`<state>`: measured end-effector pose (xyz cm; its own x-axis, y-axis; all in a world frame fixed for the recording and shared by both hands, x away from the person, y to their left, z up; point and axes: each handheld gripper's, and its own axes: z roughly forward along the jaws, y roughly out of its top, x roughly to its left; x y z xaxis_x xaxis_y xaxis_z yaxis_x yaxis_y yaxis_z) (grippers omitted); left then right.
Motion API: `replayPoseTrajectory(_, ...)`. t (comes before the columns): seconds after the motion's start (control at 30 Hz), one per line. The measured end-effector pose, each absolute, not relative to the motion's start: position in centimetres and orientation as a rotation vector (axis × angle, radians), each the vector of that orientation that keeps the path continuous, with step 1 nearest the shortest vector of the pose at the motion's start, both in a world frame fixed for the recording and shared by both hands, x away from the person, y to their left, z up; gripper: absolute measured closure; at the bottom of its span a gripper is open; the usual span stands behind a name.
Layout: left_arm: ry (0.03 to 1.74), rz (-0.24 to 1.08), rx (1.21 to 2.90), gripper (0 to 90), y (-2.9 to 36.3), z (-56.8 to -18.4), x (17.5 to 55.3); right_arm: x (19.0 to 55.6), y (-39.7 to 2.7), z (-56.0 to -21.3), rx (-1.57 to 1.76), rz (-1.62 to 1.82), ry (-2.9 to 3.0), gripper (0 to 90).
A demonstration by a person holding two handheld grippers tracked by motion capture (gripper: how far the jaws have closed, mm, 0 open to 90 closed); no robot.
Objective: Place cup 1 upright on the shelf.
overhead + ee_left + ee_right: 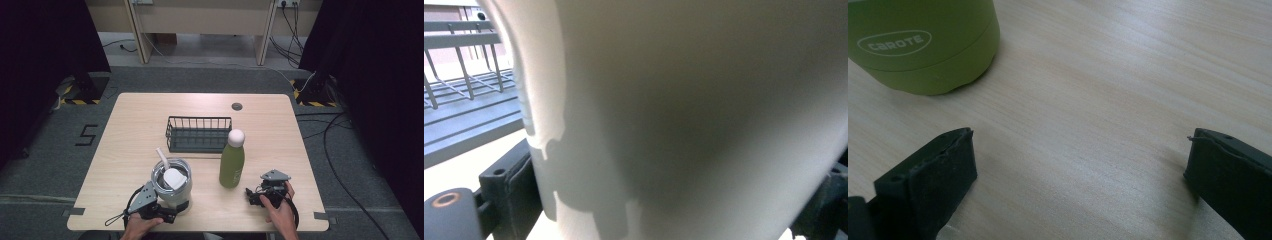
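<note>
A steel tumbler with a white lid and a straw stands near the table's front edge, left of centre. My left gripper grips its lower body. In the left gripper view the pale tumbler wall sits between the two jaws, and both pads press against it. A green bottle with a white cap stands upright to the right of the tumbler. My right gripper rests low on the table just right of the bottle, open. Its jaws stand wide apart over bare wood, with the bottle's base ahead and apart from them.
A dark wire basket stands mid-table, behind the tumbler and bottle. A small round grommet sits near the far edge. Bare tabletop lies to the left and right of the basket.
</note>
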<state>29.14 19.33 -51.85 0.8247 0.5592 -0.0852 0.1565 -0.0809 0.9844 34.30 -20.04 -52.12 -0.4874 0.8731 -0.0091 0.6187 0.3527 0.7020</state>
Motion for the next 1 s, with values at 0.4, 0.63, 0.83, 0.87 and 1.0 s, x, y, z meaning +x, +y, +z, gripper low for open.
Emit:
replayPoseTrajectory(0.4,0.534,0.401,1.682,10.6,19.4,-51.4,29.3,34.3,-20.0,-52.1,1.300,0.911,2.244,0.4)
replayPoseTrajectory(0.63,0.532,0.365,1.650,10.6,19.8,-50.7,30.0,34.3,-20.0,-52.1,1.301,0.911,2.244,0.4)
replayPoseTrajectory(0.83,0.542,0.364,1.623,10.7,20.3,-49.9,31.2,34.3,-20.0,-52.1,1.301,0.911,2.244,0.4)
replayPoseTrajectory(0.87,0.542,0.367,1.622,10.7,20.3,-49.7,31.4,34.3,-20.0,-52.1,1.300,0.911,2.244,0.4)
replayPoseTrajectory(1.0,0.536,0.388,1.621,10.7,20.5,-48.9,32.0,34.3,-20.0,-52.1,1.300,0.911,2.244,0.3)
